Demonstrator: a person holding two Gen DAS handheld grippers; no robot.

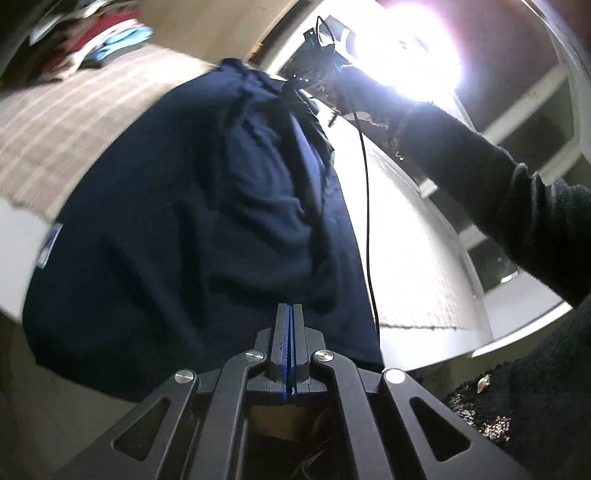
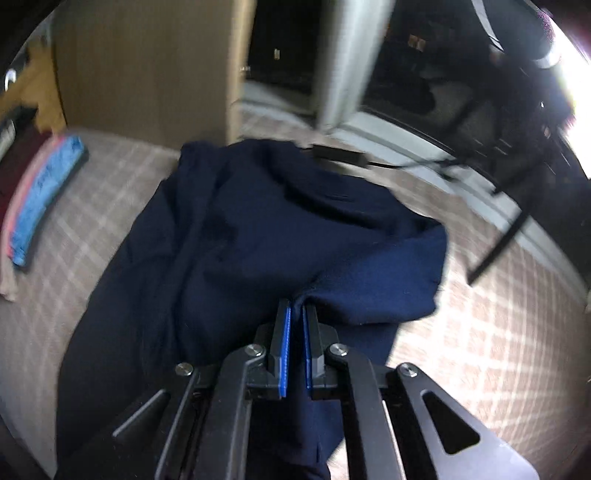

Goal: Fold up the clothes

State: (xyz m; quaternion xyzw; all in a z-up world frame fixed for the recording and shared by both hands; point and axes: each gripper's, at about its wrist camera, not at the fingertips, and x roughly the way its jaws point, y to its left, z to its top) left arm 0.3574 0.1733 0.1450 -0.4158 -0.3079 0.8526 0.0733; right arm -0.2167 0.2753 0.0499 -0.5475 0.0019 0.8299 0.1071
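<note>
A navy garment [image 2: 258, 229] lies rumpled on the checked bedcover [image 2: 480, 350]. In the right wrist view my right gripper [image 2: 297, 304] is shut on a fold of it, and cloth runs down between the blue pads. In the left wrist view the same garment [image 1: 184, 221] stretches up to the right gripper [image 1: 310, 62], which a dark-sleeved arm [image 1: 480, 177] holds. My left gripper [image 1: 290, 306] is shut, its pads flush together. Its tips are over the garment's near part, and no cloth shows between them.
A stack of folded clothes [image 2: 40, 199] in blue, pink and dark red lies at the bed's far left, also visible as folded clothes [image 1: 110, 33]. A thin black cable [image 1: 367, 221] hangs beside the garment. A wooden cabinet [image 2: 147, 66] stands behind the bed. Strong glare [image 1: 406, 44] washes out the upper right.
</note>
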